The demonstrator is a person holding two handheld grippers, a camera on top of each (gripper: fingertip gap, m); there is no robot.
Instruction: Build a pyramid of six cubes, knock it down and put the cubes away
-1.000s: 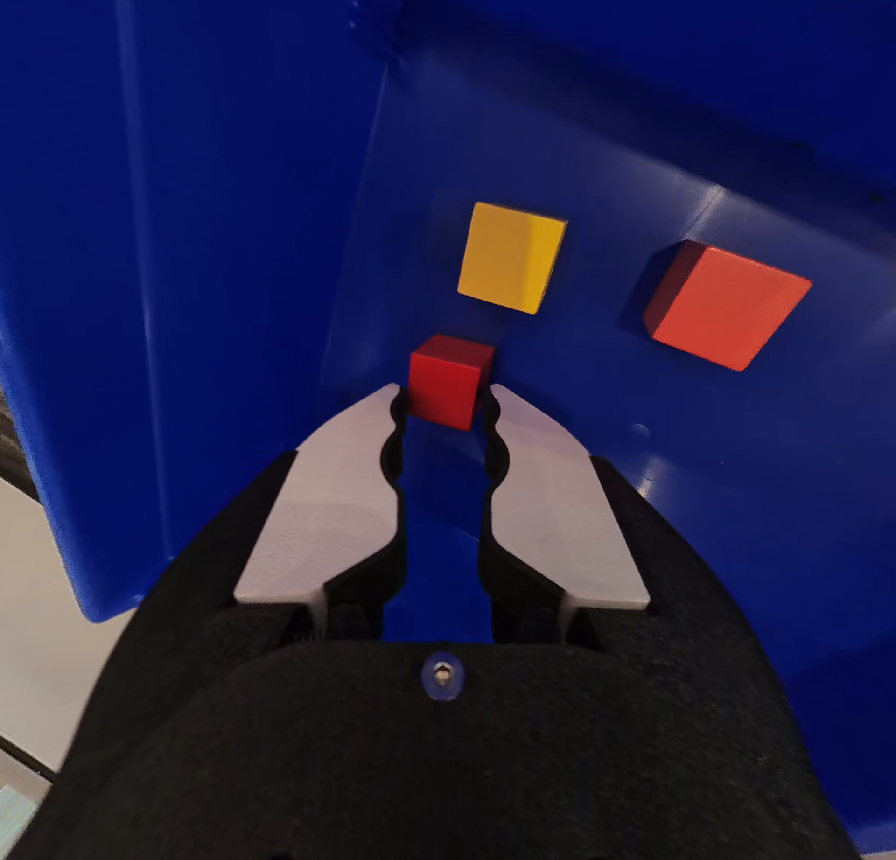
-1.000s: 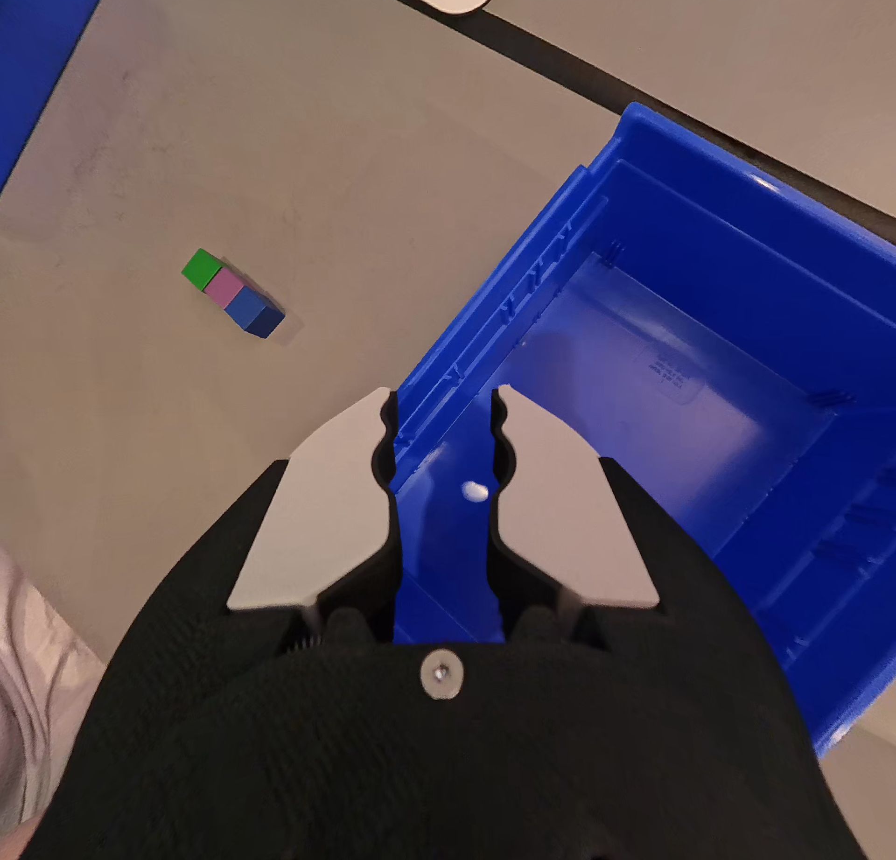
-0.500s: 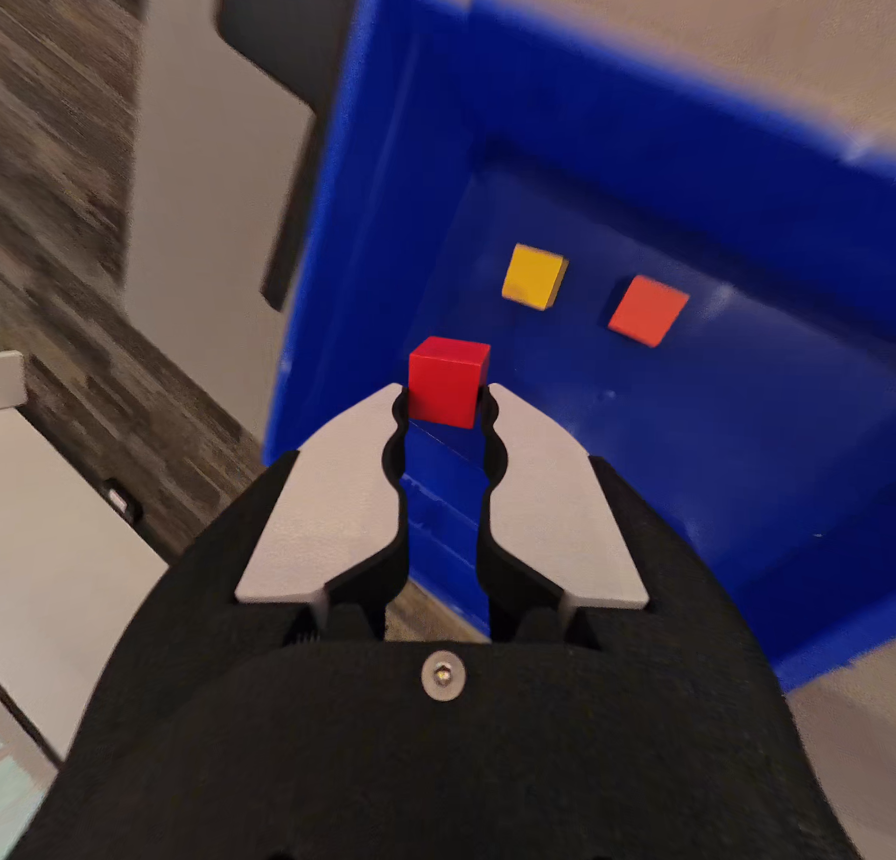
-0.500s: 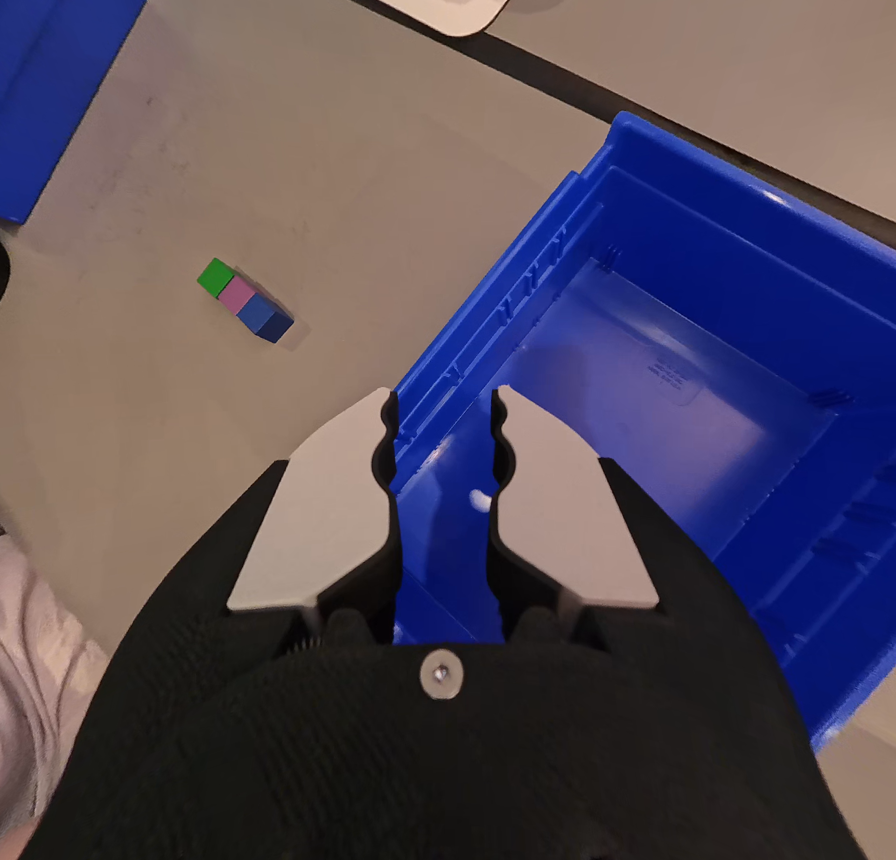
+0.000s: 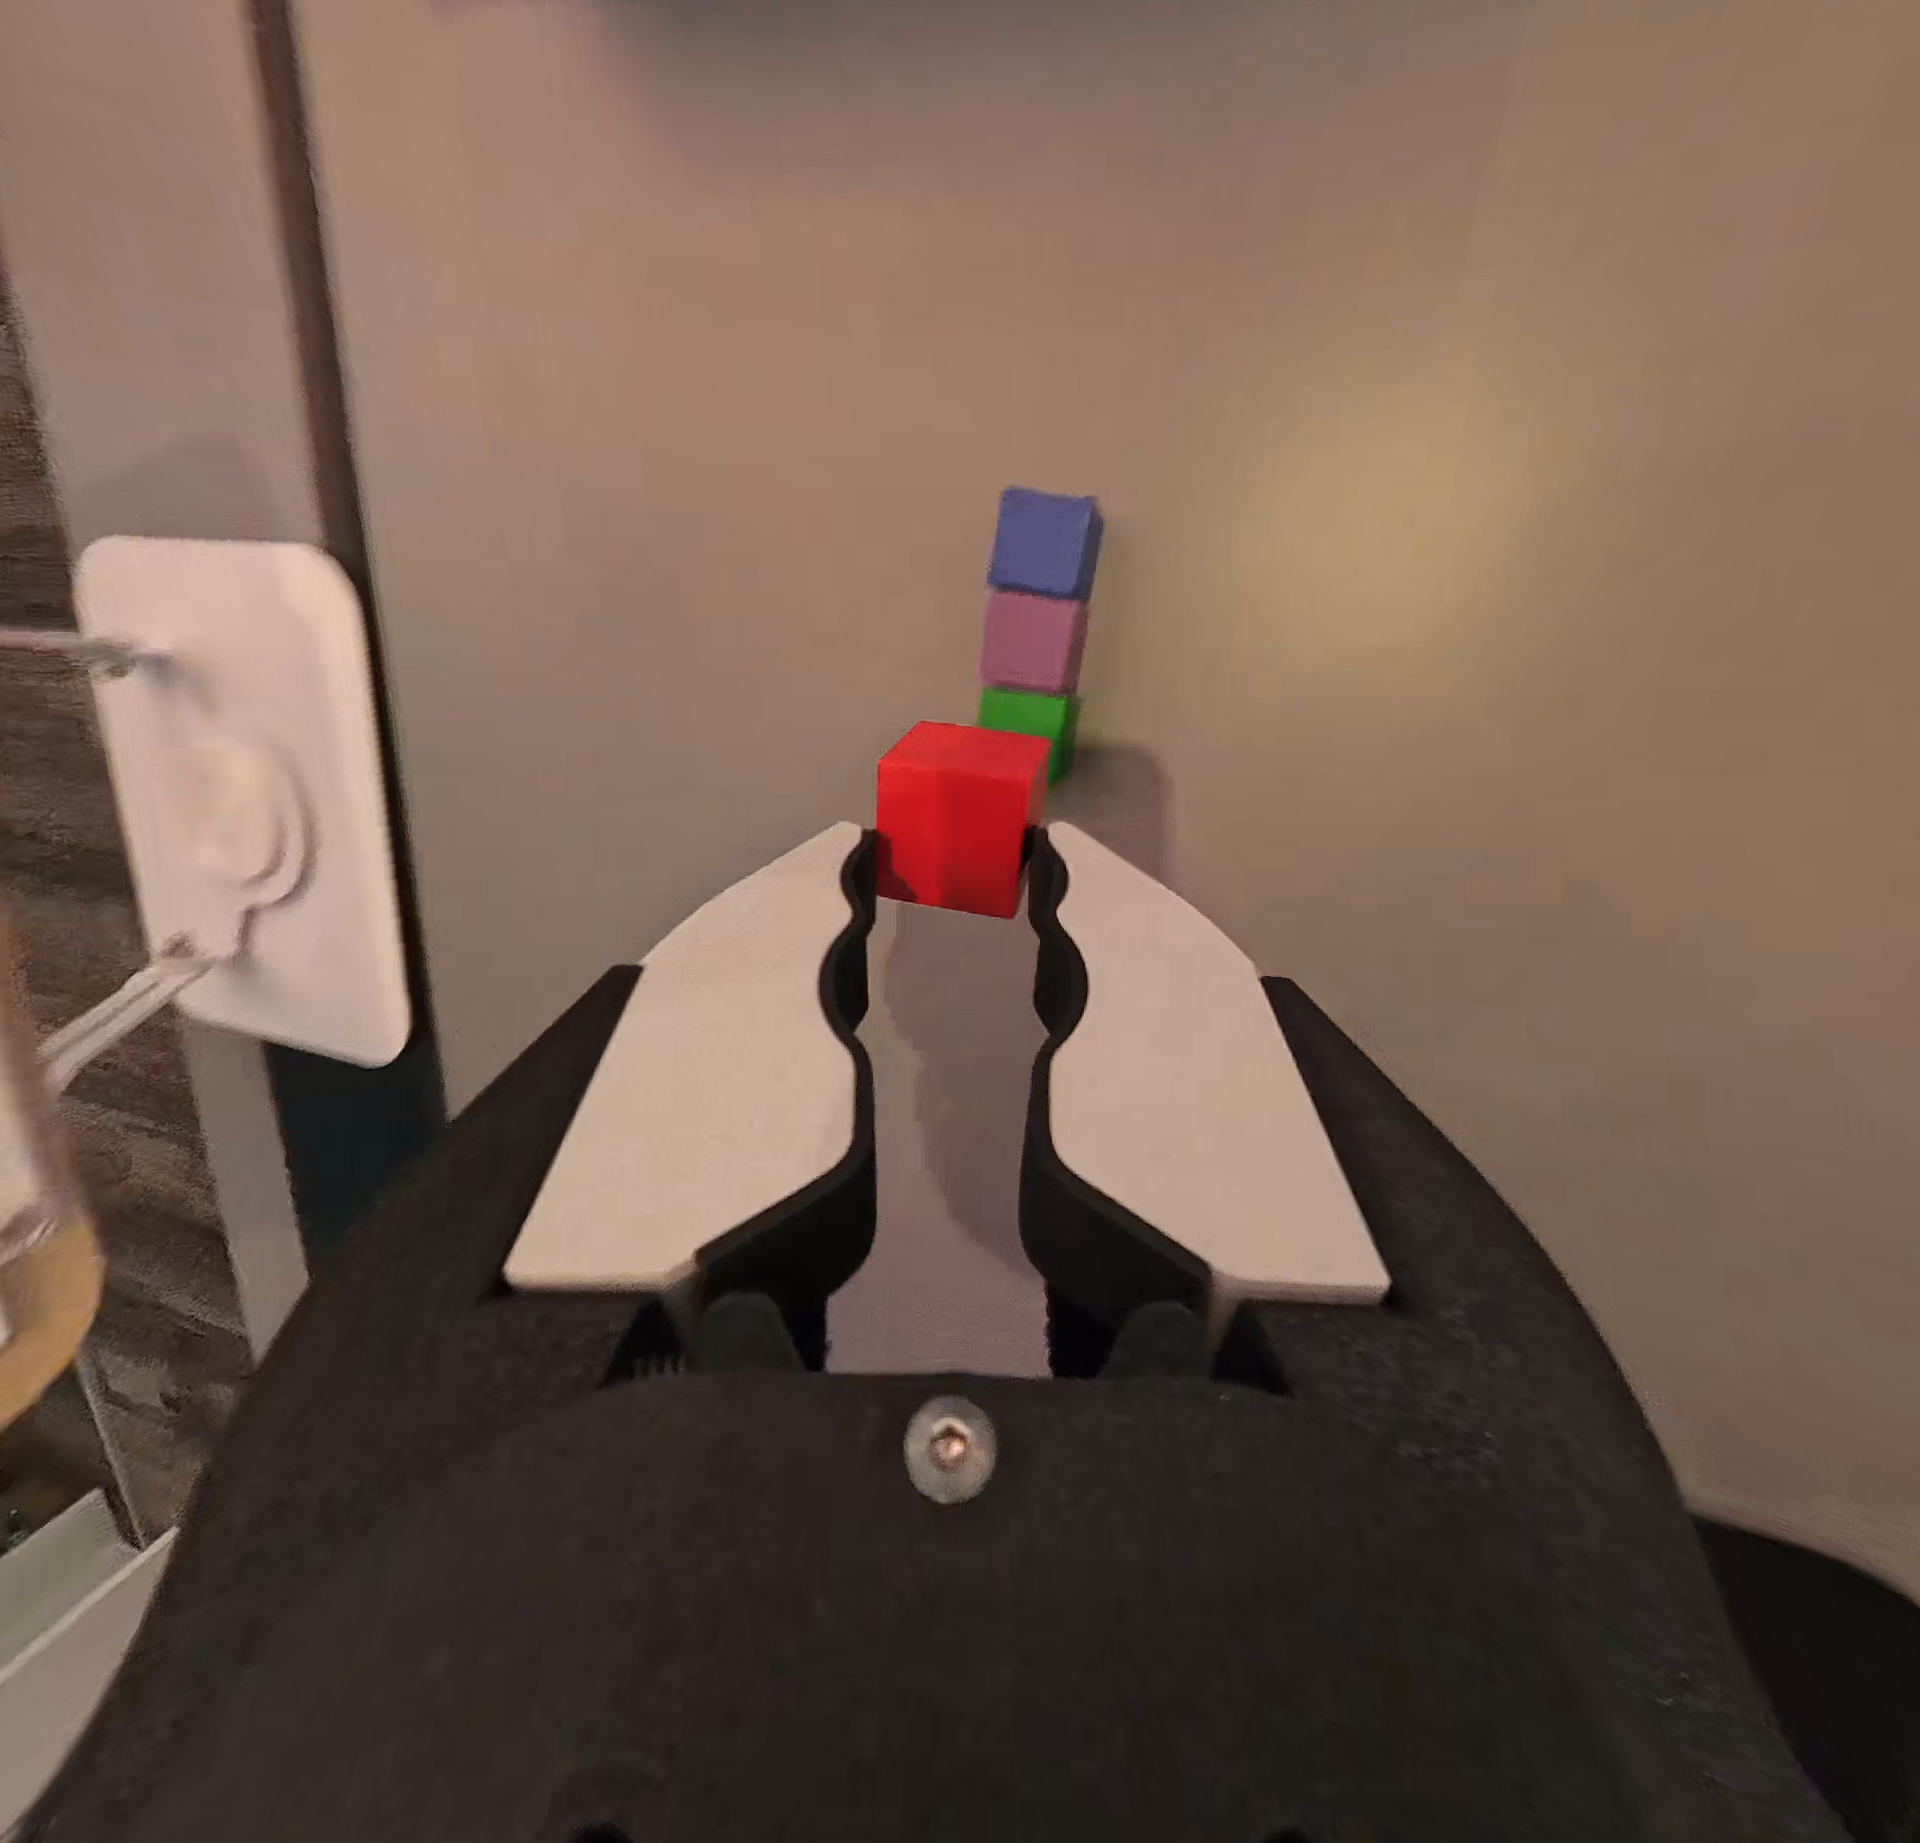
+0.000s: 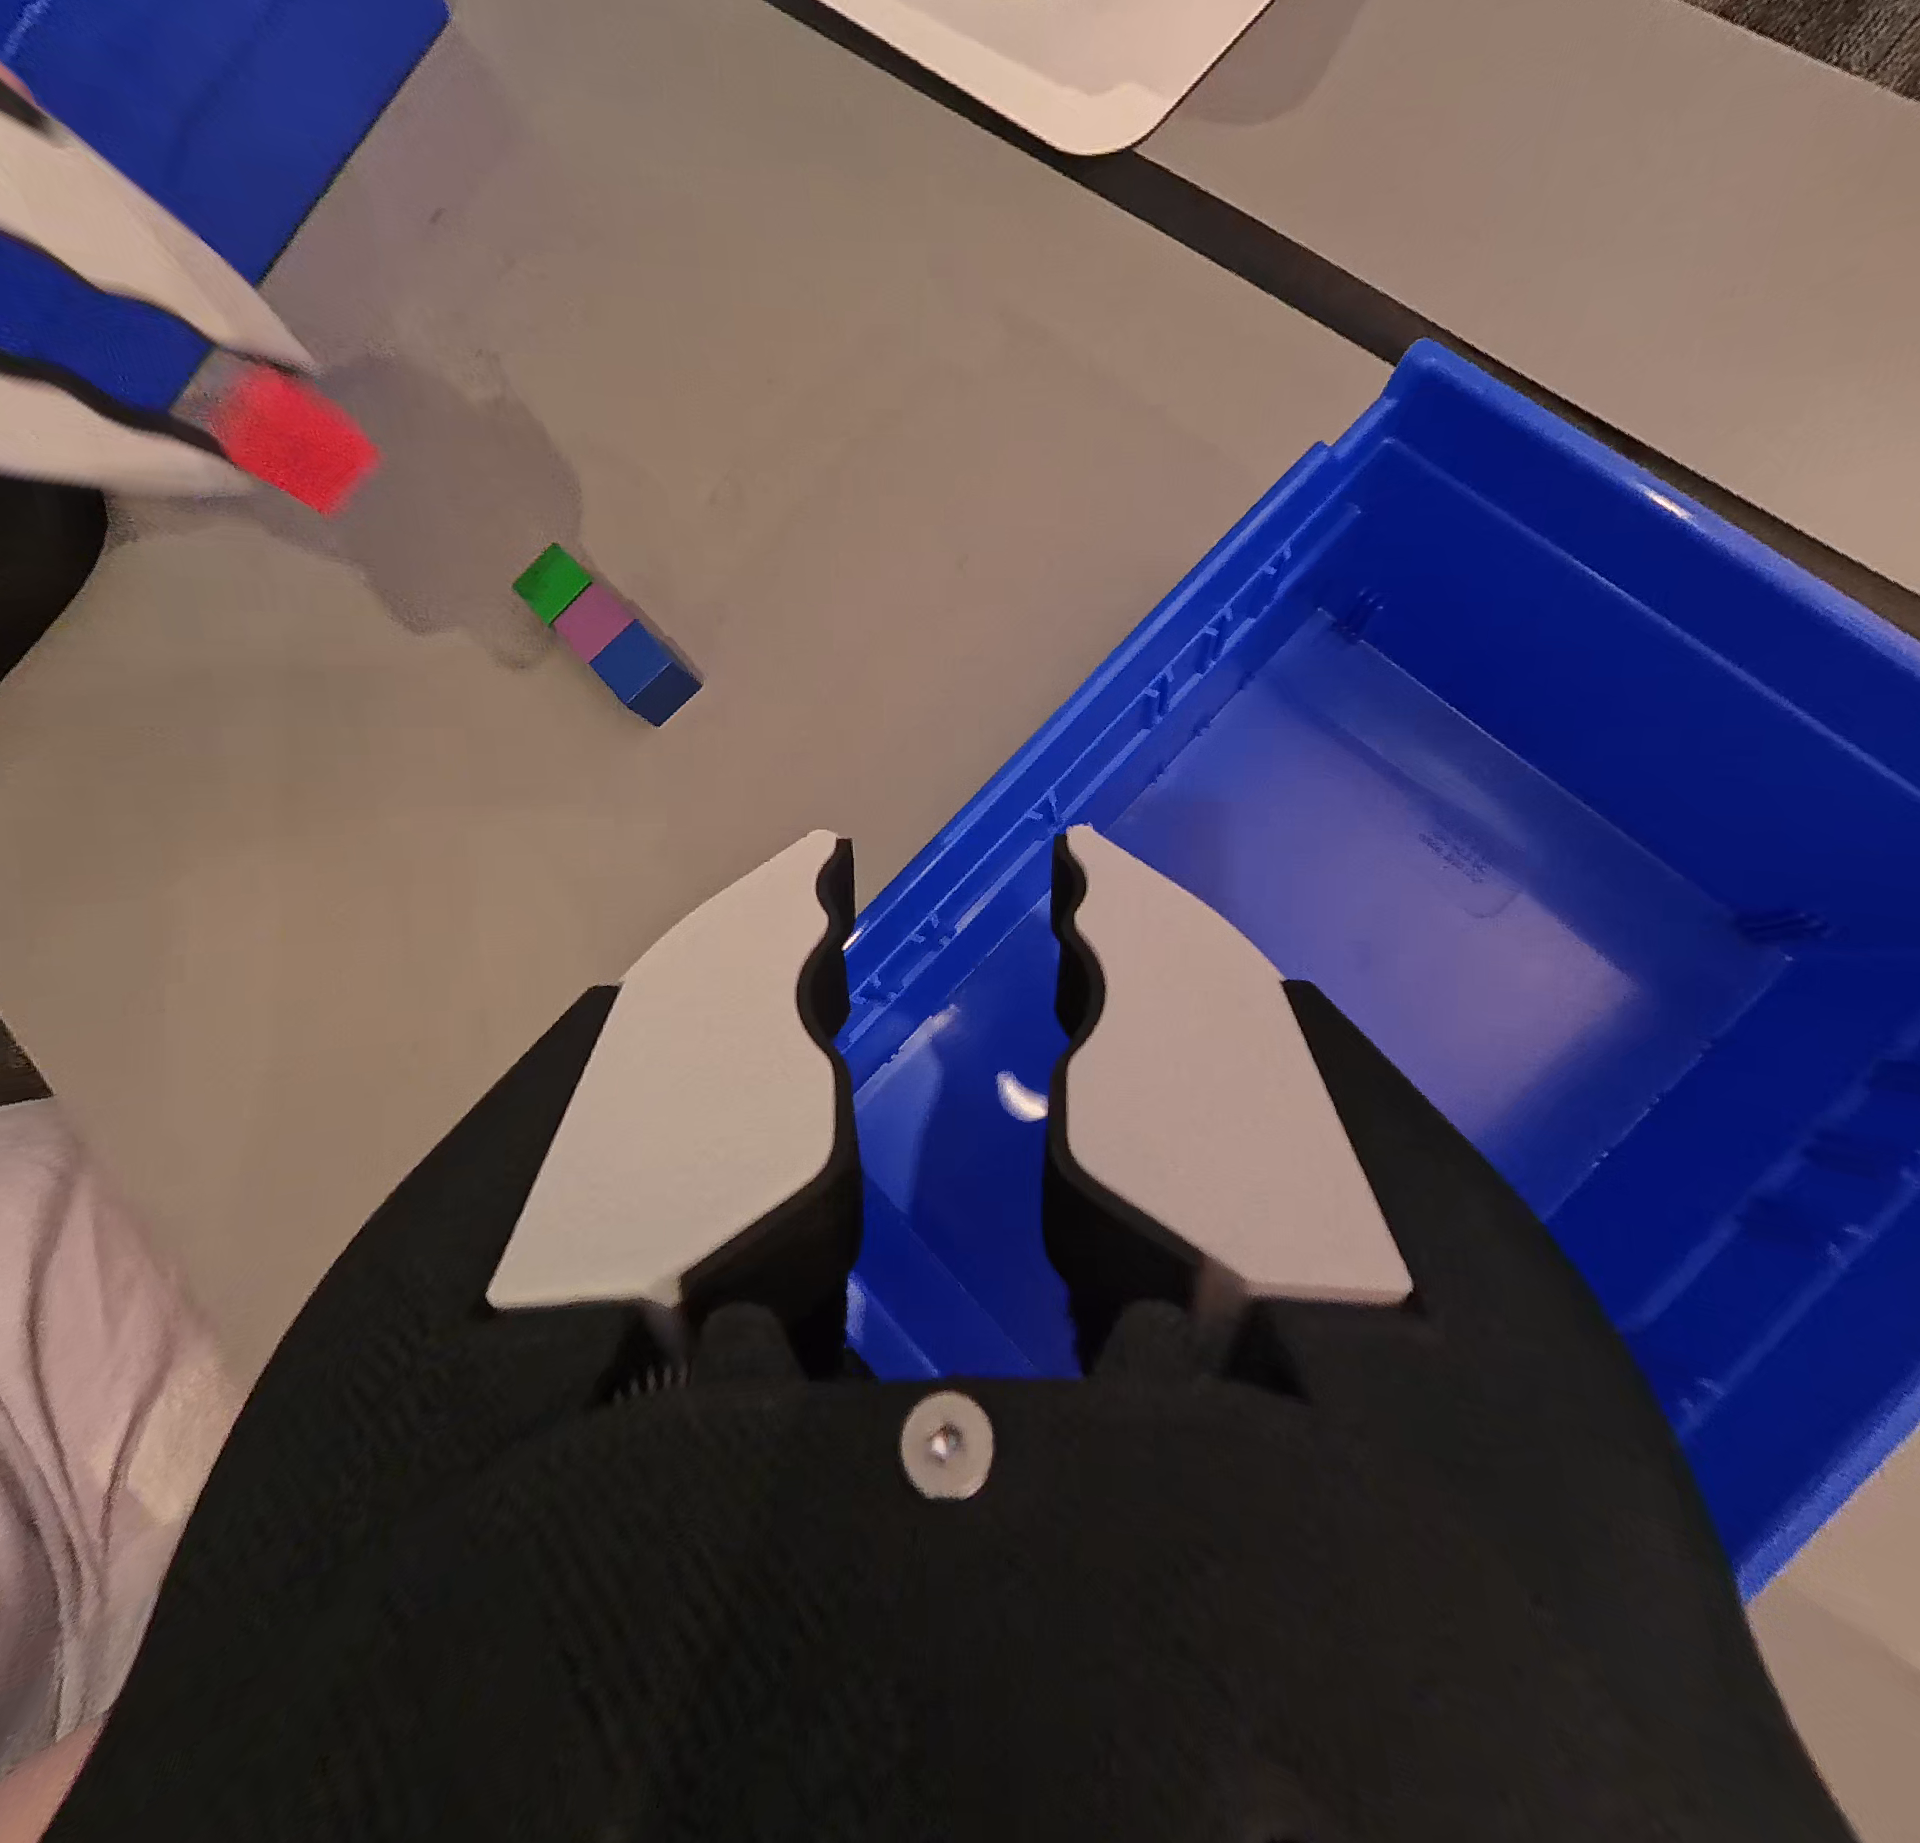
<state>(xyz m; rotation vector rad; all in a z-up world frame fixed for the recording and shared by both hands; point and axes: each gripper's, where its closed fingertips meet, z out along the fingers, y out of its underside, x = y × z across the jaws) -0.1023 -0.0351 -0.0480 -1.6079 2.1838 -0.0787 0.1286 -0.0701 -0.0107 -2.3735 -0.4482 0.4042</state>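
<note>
**Red cube on its way to the row**

We pinch the red cube [image 5: 958, 829] tight in our left gripper [image 5: 951, 843], up in the air near the green cube [image 5: 1023, 725]. Green, pink cube [image 5: 1034, 640] and blue cube [image 5: 1042, 542] touch in a row, probably the pyramid's bottom. Our right gripper [image 6: 951, 848] waits, parted and holding nothing, over the blue bin [image 6: 1351, 650] beside the row. Nothing blocks us.

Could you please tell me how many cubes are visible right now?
4. The red cube is held in the left tongs; the green cube, pink cube and blue cube sit in a touching row on the table.
</note>
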